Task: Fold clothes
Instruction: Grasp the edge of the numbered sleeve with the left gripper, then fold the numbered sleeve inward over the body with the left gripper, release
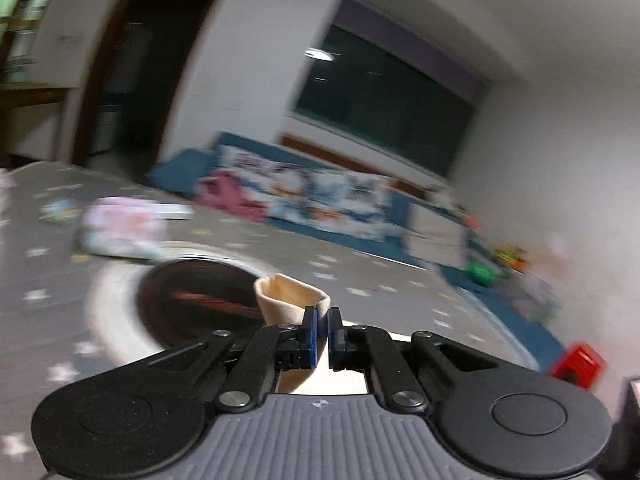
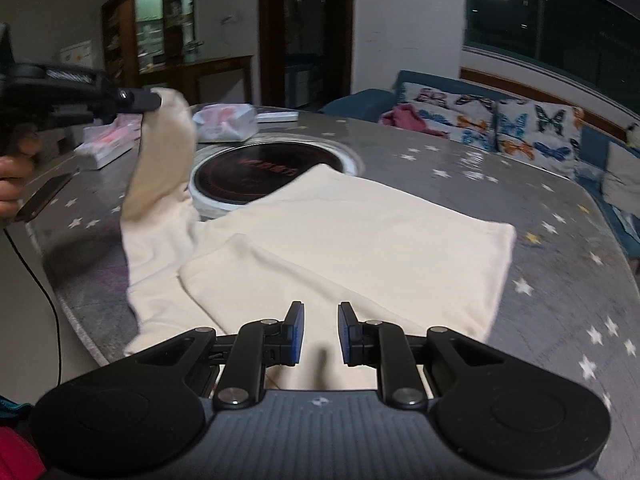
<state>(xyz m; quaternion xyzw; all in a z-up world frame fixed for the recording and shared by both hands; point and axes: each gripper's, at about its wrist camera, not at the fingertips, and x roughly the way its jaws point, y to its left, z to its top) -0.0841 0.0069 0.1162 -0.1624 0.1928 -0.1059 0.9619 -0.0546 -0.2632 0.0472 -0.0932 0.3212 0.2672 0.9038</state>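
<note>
A cream long-sleeved garment lies spread on the grey star-patterned table, one sleeve folded across its body. My left gripper is shut on the cuff of the other sleeve and holds it up in the air; in the right wrist view the left gripper shows at the upper left with the sleeve hanging from it down to the table. My right gripper is open and empty, just above the near edge of the garment.
A round black induction hob with a white rim is set in the table behind the garment. Pink-and-white packages and a dark phone lie at the far left. A blue sofa with butterfly cushions stands behind.
</note>
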